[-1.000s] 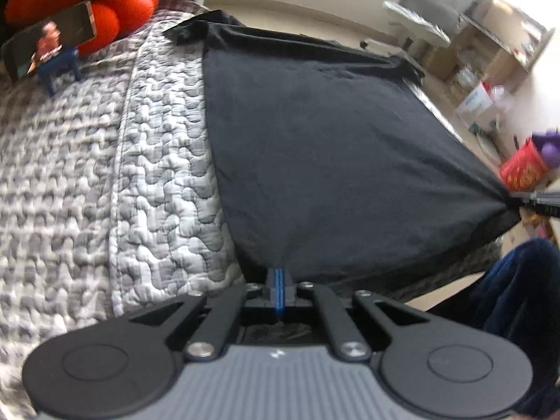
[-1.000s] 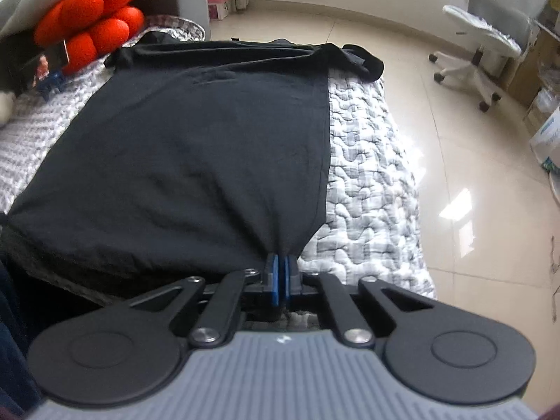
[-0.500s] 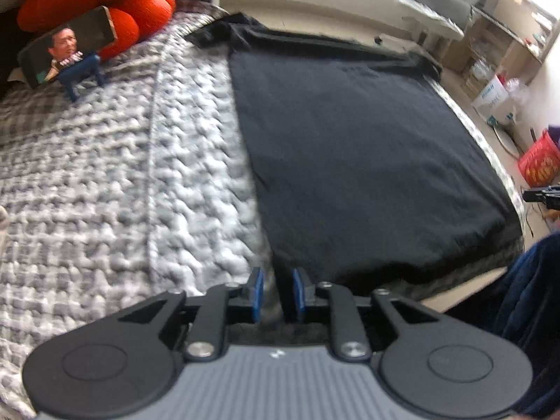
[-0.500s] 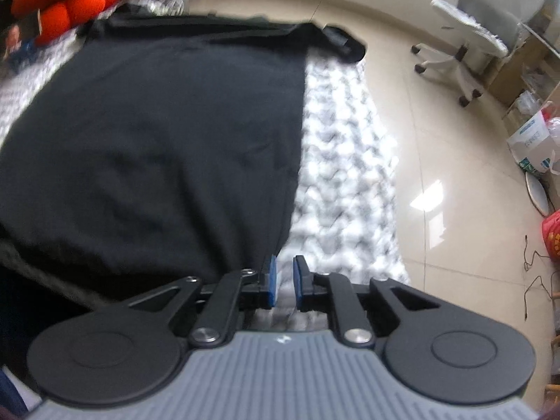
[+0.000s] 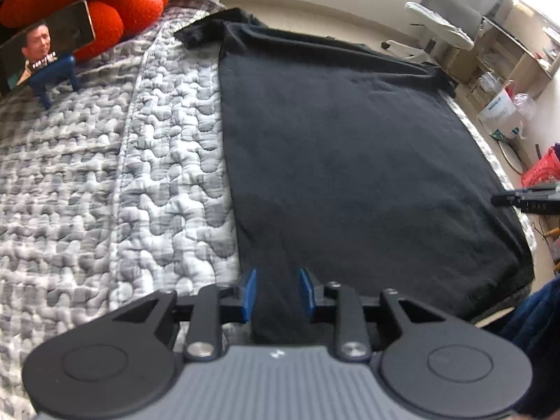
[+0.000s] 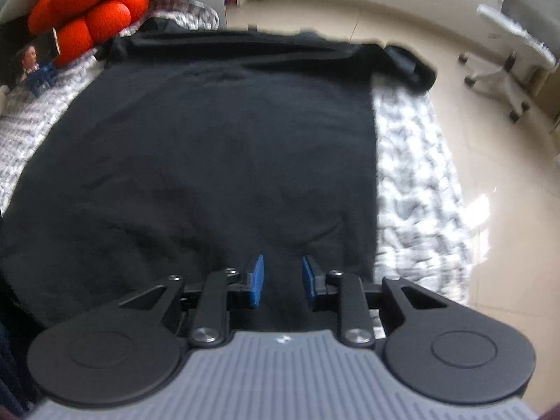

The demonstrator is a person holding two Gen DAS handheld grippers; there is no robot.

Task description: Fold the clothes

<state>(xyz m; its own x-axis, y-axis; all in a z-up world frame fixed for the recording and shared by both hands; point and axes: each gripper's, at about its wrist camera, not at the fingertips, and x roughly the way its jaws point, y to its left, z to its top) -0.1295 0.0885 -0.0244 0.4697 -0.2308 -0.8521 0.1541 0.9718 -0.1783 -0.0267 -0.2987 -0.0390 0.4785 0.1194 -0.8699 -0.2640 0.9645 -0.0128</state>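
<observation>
Already spread flat on the bed (image 5: 147, 161): black shirt (image 5: 350, 161), no fold made yet. Left claw (image 5: 277, 290) and right claw (image 6: 282, 285) just opened, apart over its near hem, seemingly gripping nothing. All folding left.

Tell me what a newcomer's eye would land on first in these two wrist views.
The black T-shirt dominates, spread flat across the grey quilted bedspread. Next come the orange cushions at the far left corner. Both the left gripper and right gripper are open, their blue pads over the shirt's near hem.
</observation>
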